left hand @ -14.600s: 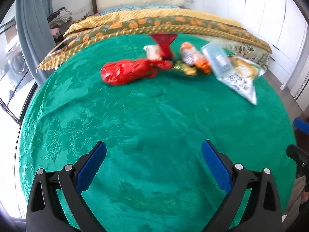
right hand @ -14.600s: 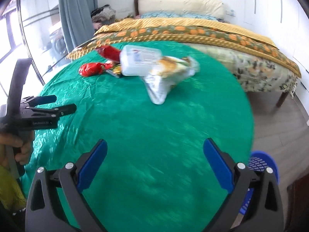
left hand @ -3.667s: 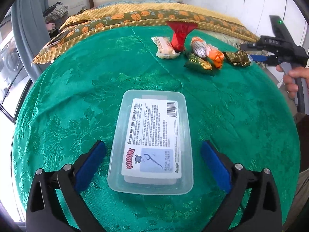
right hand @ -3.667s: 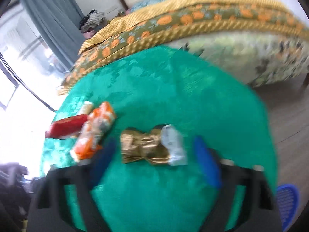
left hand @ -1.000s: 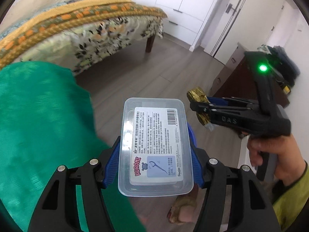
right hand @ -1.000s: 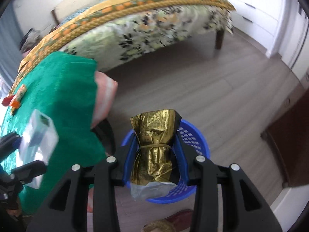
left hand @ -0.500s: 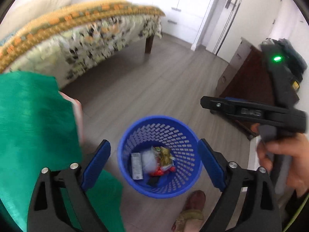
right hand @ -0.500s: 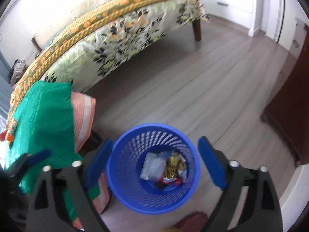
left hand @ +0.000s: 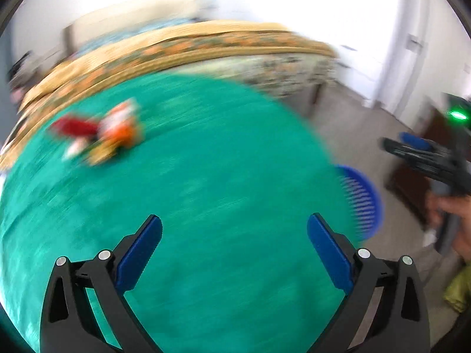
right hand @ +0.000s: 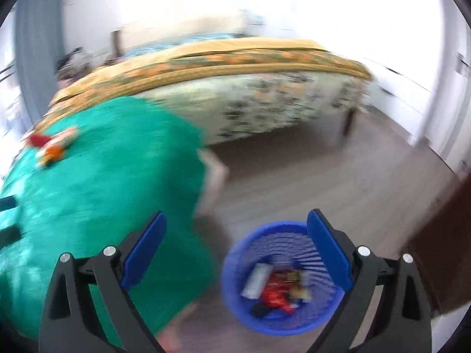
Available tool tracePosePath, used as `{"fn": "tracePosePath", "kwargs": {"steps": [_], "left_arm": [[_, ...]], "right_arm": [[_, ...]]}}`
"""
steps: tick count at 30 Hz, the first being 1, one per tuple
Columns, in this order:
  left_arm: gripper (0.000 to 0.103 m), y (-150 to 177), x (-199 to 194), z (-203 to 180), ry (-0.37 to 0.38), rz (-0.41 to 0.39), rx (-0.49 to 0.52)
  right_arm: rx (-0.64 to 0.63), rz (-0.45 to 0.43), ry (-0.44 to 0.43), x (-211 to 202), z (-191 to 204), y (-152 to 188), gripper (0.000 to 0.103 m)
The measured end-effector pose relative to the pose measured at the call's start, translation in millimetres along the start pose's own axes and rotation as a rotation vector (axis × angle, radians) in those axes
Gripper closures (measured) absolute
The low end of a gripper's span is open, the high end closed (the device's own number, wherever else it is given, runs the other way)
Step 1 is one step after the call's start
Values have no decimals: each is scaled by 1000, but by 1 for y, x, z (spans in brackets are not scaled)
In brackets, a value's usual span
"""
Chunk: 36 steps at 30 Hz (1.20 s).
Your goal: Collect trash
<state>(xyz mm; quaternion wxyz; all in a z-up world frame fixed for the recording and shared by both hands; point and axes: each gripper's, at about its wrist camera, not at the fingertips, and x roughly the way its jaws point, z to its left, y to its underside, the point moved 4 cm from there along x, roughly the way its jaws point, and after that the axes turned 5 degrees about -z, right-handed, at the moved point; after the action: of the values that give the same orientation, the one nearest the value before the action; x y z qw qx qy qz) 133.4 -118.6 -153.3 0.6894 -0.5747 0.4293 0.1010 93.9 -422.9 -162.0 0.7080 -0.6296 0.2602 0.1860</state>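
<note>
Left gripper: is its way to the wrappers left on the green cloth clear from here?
Probably yes. The left gripper is opening with nothing between its jaws, and only bare green cloth lies between it and the blurred wrappers.

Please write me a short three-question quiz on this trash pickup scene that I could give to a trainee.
1. True or false: the left gripper has a wrapper between its fingers.
2. Where does the blue basket stand?
A. on the green tablecloth
B. on the wooden floor beside the table
C. on the bed
3. Fill in: the wrappers still to be collected lie on the ______.

Key
1. False: its jaws are opening with nothing between them, as are those of the right gripper.
2. B
3. Green tablecloth, on its far side near the bed. The blur hides how many there are.
</note>
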Motion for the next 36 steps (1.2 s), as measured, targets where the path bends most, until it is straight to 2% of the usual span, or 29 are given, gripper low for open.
{"fn": "tracePosePath", "kwargs": {"steps": [3, 7, 10, 12, 14, 18, 36], "left_arm": [[5, 18, -1, 73, -142, 29, -81], [5, 21, -1, 137, -249, 38, -162], [5, 15, 7, 171, -279, 24, -210], [5, 11, 19, 186, -300, 54, -217], [4, 8, 31, 188, -303, 89, -211], [4, 8, 33, 192, -285, 84, -226], [4, 12, 34, 192, -277, 84, -235]], "right_arm": [[-66, 30, -138, 0, 85, 5, 6], [-175, 110, -262, 17, 185, 13, 6], [-251, 139, -259, 40, 234, 12, 5], [-273, 154, -239, 60, 251, 9, 5], [-297, 209, -205, 75, 257, 12, 5], [-258, 222, -213, 80, 251, 9, 5], [-257, 223, -213, 80, 250, 10, 5]]}}
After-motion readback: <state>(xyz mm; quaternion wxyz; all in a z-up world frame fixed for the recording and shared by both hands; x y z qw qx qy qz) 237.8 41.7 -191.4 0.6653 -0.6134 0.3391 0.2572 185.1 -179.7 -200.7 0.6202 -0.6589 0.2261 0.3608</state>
